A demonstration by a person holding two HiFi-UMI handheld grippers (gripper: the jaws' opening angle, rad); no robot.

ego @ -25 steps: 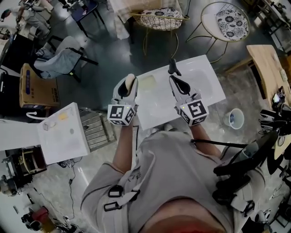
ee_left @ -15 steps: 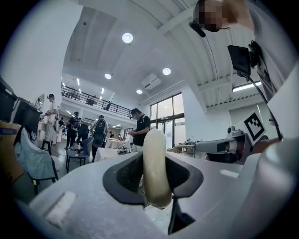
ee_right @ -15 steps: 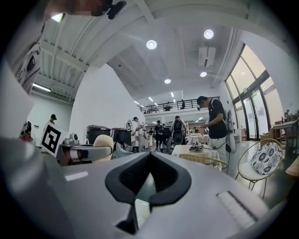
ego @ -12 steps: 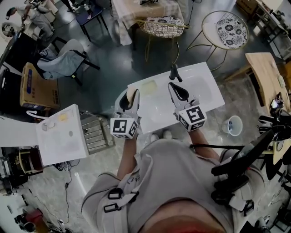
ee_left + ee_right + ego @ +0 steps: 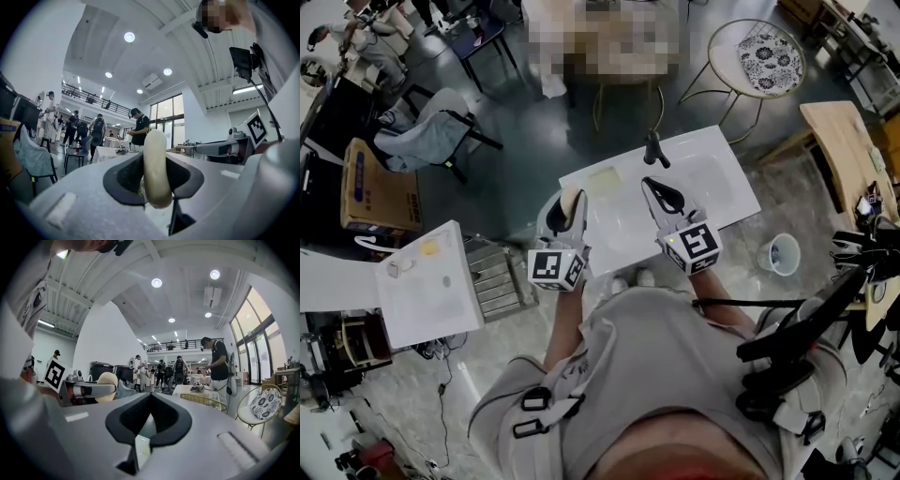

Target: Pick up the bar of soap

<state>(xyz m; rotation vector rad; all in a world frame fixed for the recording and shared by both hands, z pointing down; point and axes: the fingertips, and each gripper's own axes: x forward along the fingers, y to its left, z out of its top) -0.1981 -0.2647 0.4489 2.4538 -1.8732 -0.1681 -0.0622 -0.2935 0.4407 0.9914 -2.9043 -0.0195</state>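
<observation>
between the left jaws: soap held on edge

over the near left corner of the white tabletop (image 5: 712,187), the left tool (image 5: 562,212) has the soap (image 5: 155,164) clamped between its two dark pads. its jaws stand only a little apart, just as wide as the bar is thick. in the left gripper view the cream bar sits on edge, its long axis running up and down, and its rounded top pokes out past the jaw tips. it rests on nothing below.

the right tool (image 5: 668,197) hangs just beside it, to the right, pointing the same way across the tabletop toward the black faucet (image 5: 653,148). its jaws are closed together with nothing between them.

so the soap lies with the left hand, not out ahead of either tool, and the pick-up looks as good as done. any coming move probably turns on that narrow grip across the bar's thin side. a slippery bar held on edge could twist or slide out along its long axis if the tool tips.
</observation>
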